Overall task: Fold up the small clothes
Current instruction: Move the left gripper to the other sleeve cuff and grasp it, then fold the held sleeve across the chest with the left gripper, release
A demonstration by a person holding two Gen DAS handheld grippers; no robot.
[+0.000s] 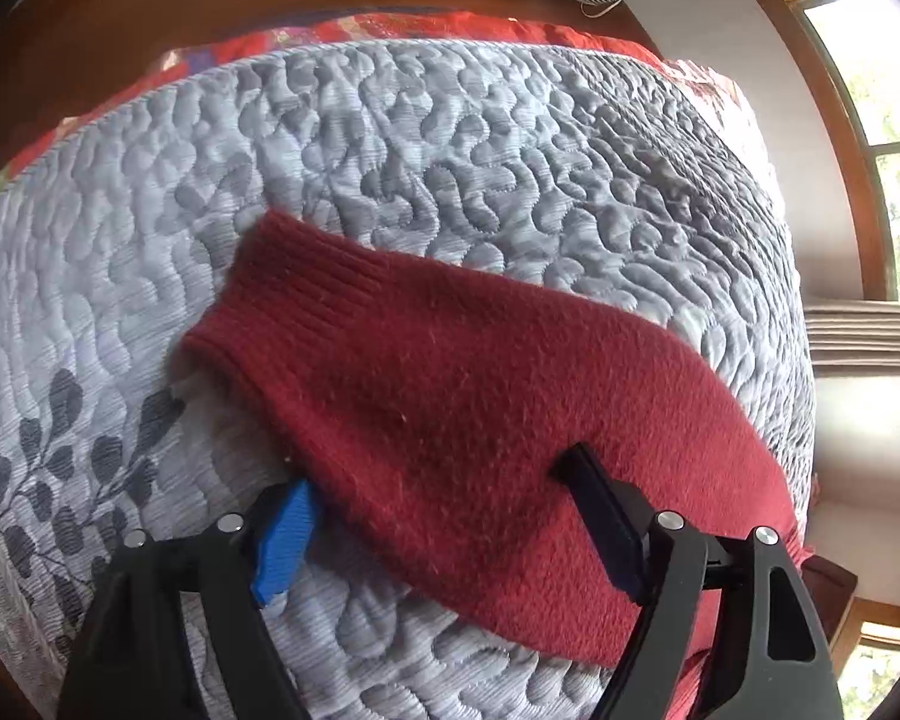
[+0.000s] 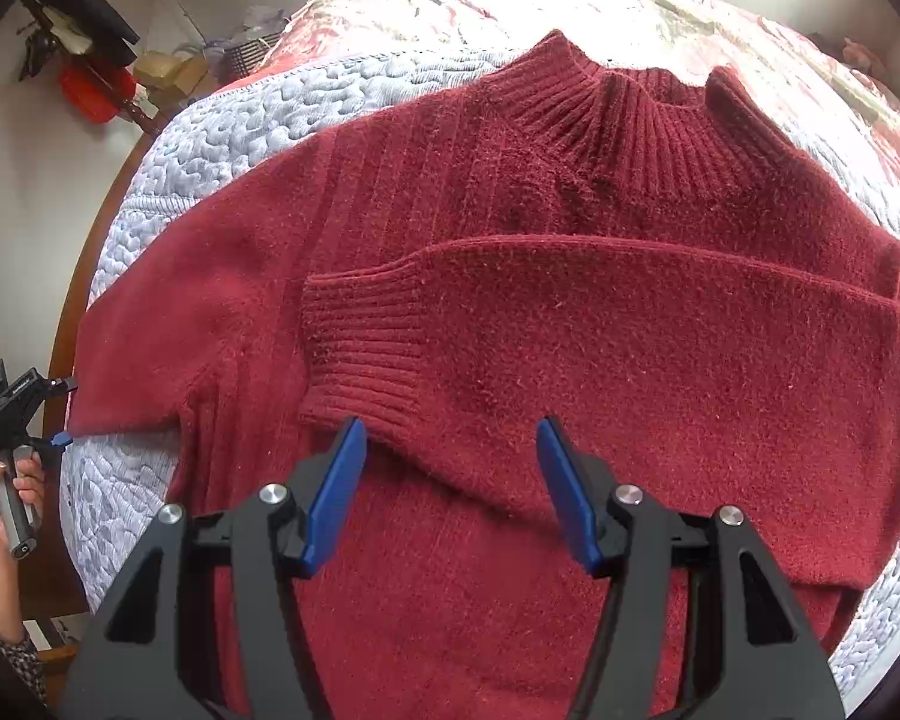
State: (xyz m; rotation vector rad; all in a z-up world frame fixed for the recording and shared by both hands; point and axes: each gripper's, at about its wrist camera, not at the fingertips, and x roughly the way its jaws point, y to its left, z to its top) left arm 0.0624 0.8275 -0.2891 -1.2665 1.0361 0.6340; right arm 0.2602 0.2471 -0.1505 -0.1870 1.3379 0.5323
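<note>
A dark red sweater (image 2: 510,300) lies flat on a grey quilted bed cover (image 2: 240,114), its collar at the far side. One sleeve (image 2: 570,330) is folded across the chest, with the cuff just in front of the right gripper (image 2: 450,450), whose jaws stand wide apart and hold nothing. The other sleeve (image 1: 450,372) stretches out over the cover; the left gripper (image 1: 438,480) is wide open around its upper part, one finger on each side

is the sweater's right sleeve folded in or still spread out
Folded in. The right sleeve lies across the chest of the sweater, its ribbed cuff resting mid-body just ahead of the open right gripper.
</note>
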